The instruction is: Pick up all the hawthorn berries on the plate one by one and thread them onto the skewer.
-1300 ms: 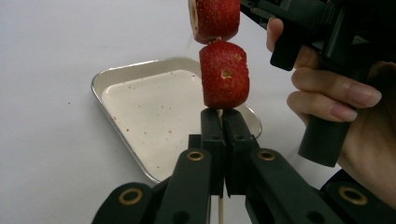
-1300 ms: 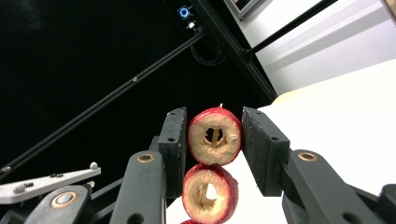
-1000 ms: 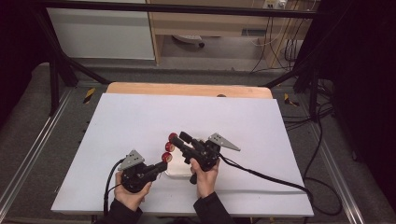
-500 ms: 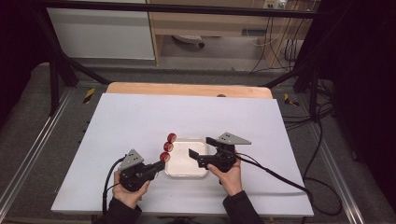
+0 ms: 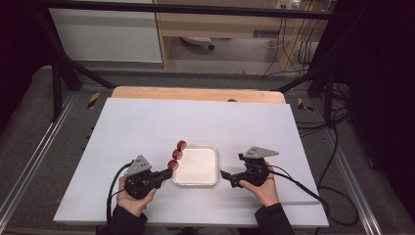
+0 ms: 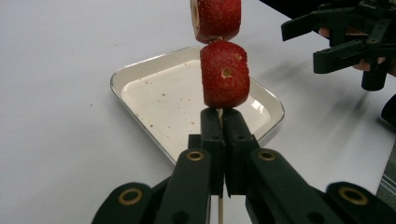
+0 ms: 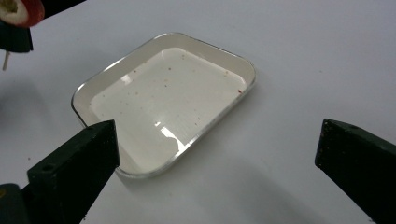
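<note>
A thin wooden skewer (image 6: 220, 211) carries three red strawberry pieces (image 5: 177, 154) in a row, slanting up over the left edge of a white square tray (image 5: 195, 169). My left gripper (image 5: 165, 172) is shut on the skewer's lower end, just under the lowest strawberry piece (image 6: 225, 74). My right gripper (image 5: 226, 177) hovers by the tray's right edge, pointing at the tray. Its jaws have just been opening and now stand wide apart with nothing between them. In the right gripper view the tray (image 7: 173, 98) lies ahead between the spread jaws and holds only juice specks.
The tray sits near the front middle of a white table top (image 5: 195, 122). A wooden strip (image 5: 195, 94) borders the far edge. Black frame bars and cables run around the table, and a cable trails from each gripper.
My right gripper has drawn away from the skewer to the right, uncovering the tray, and its jaws have spread wide. The left gripper and skewer have stayed put.
</note>
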Action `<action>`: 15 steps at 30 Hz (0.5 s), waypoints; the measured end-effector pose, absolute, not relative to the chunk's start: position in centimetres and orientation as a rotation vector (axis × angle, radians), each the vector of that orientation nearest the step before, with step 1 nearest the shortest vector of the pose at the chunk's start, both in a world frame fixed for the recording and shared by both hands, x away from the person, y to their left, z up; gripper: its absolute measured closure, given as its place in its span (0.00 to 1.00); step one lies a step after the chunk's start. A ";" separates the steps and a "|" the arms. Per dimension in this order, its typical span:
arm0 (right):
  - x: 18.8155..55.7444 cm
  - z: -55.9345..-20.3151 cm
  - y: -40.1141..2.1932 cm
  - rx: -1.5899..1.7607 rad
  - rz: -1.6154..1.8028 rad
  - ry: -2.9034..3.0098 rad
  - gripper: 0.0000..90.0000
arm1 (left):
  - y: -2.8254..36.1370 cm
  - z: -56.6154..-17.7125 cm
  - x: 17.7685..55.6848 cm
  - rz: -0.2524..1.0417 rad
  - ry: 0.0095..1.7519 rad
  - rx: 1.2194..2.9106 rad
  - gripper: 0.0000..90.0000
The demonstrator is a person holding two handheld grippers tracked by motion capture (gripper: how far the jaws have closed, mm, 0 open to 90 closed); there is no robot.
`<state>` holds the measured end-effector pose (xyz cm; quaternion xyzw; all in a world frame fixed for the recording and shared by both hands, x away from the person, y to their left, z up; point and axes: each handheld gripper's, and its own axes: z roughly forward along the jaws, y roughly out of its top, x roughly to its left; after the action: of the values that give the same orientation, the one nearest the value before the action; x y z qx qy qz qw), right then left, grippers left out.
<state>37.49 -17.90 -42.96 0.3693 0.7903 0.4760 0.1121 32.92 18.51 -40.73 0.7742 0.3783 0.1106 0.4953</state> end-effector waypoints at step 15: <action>36.3 -45.0 -23.9 1.192 1.321 2.286 0.00 | 17.2 -39.0 35.8 0.262 0.929 1.949 0.98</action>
<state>36.27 -23.88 -45.04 0.4084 0.7833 0.4525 0.1222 35.75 17.24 -38.98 0.7936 0.3782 0.1067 0.4645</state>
